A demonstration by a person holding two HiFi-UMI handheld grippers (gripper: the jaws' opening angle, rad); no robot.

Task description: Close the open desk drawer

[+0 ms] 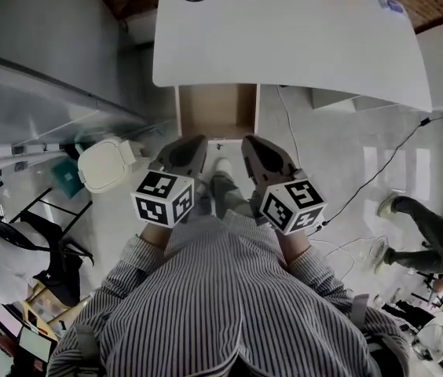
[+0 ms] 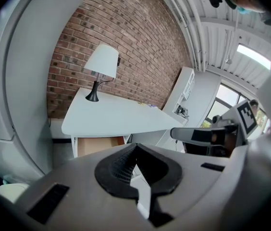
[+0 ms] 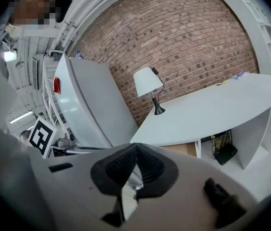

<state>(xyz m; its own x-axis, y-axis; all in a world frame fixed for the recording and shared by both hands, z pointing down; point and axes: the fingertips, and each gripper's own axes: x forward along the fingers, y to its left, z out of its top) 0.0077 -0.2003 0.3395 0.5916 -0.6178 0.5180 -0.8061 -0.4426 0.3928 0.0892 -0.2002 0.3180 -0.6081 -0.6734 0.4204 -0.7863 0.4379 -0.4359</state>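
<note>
Position: drawer (image 1: 217, 110) stands pulled out beneath table (image 1: 284, 38), straight ahead of both tools, its front running crosswise just beyond their tips. We find left tool (image 1: 192, 144) and right tool (image 1: 251, 144) each pressed together, empty, about equally near.

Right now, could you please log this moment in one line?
light-brown wooden desk drawer: open | left gripper: shut, empty | right gripper: shut, empty | both near its front
</note>
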